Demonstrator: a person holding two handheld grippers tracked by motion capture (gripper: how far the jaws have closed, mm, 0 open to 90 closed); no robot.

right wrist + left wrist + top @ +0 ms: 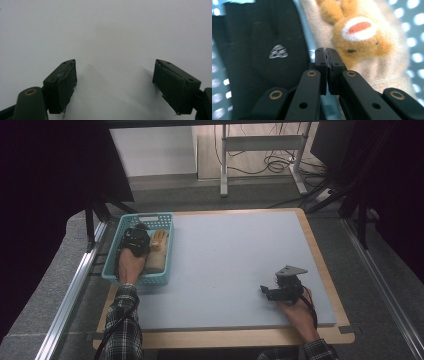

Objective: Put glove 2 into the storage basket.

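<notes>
Plush toy [359,37] touching shut left tongs [327,53].

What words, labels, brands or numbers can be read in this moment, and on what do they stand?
No text can be read.
Black glove in the turquoise basket: a small silver-grey printed logo, too blurred to read.
Plush toy: no lettering.

Sitting at the left edge of the tabletop [240,265]: a basket [162,220], holding a glove [259,50] and, just beside it on the right, a plush toy [359,37]. Reaching into the basket between those two: the left tongs [327,53]. Resting well apart on the tabletop's near right part: the right tongs [265,291].
</notes>
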